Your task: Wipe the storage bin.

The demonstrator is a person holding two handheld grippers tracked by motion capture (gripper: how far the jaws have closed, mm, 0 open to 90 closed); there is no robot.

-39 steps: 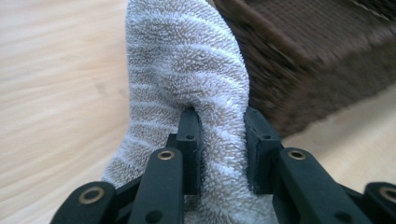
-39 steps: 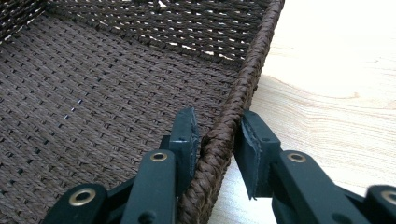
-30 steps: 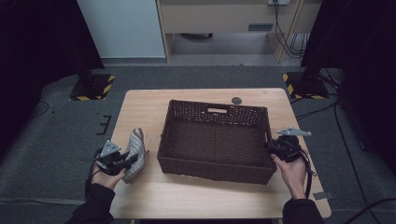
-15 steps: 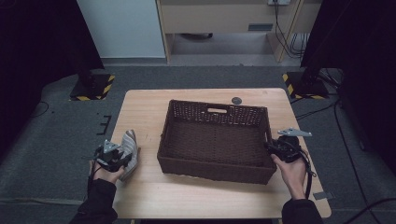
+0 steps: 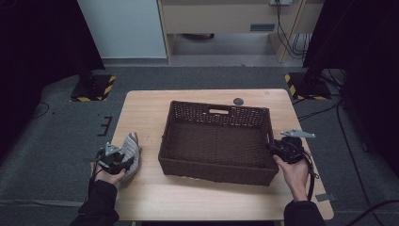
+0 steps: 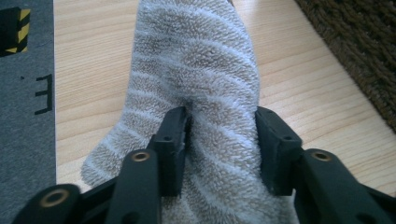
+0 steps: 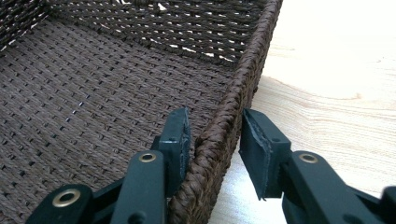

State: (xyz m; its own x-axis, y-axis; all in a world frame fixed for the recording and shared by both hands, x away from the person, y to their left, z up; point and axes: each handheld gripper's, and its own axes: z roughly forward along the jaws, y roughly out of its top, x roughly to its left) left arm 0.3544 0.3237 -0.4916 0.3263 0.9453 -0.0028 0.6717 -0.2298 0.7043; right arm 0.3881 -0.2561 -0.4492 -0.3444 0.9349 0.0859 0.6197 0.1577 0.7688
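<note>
A beige and white striped sock point(image 5: 131, 149) lies on the wooden table point(image 5: 197, 202) near its left edge. My left gripper point(image 5: 123, 162) sits low over it. The sock point(image 6: 201, 60) runs between the jaws of the left gripper point(image 6: 222, 126), which have just been opening and stand apart, no longer squeezing it. A dark brown woven basket point(image 5: 214, 172) stands empty mid-table. My right gripper point(image 5: 274, 149) straddles its right wall point(image 7: 243, 79). The right gripper point(image 7: 215, 128) has also just been opening, and a gap shows beside one pad.
A small dark round disc point(image 5: 238, 100) lies on the table behind the basket. Yellow and black striped stand bases point(image 5: 91, 89) point(image 5: 306, 87) sit on the floor at the table's far corners. Bare wood lies in front of the basket.
The left hand sank a little and laid the sock on the table, then its jaws parted. The right hand stayed put while its jaws loosened from the basket wall.
</note>
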